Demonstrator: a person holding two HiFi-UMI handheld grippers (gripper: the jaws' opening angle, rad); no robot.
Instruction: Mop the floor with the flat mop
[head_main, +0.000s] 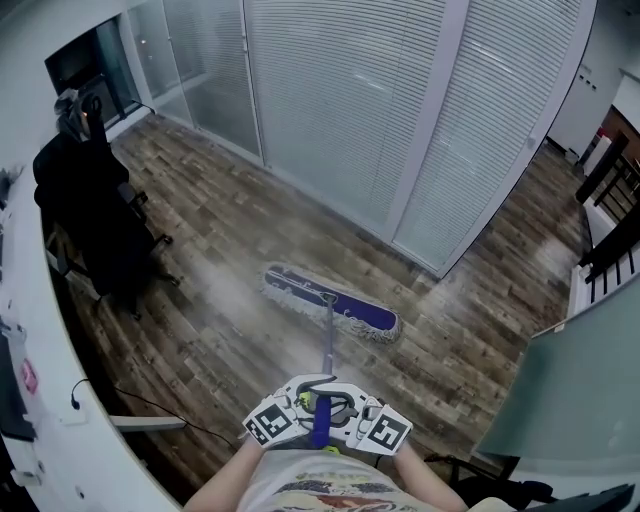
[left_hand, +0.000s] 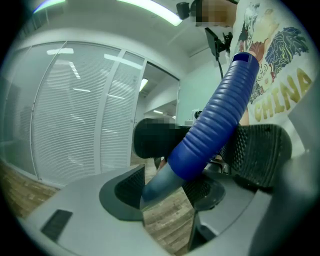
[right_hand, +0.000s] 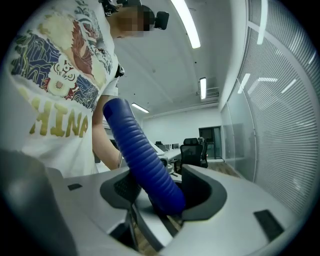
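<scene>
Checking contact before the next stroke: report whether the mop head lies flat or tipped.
Flat: the mop head lies full-length on the wood floor, its handle slanting up from its middle.

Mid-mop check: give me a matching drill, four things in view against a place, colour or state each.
Things:
1. mop head
2. grip
3. chair
4. blinds

Descriptions:
A. black, at the left
B. blue and ribbed, clamped between jaws
C. flat on the floor
D. white, along the far wall

Pairs: 1-C, 2-B, 3-A, 4-D
</scene>
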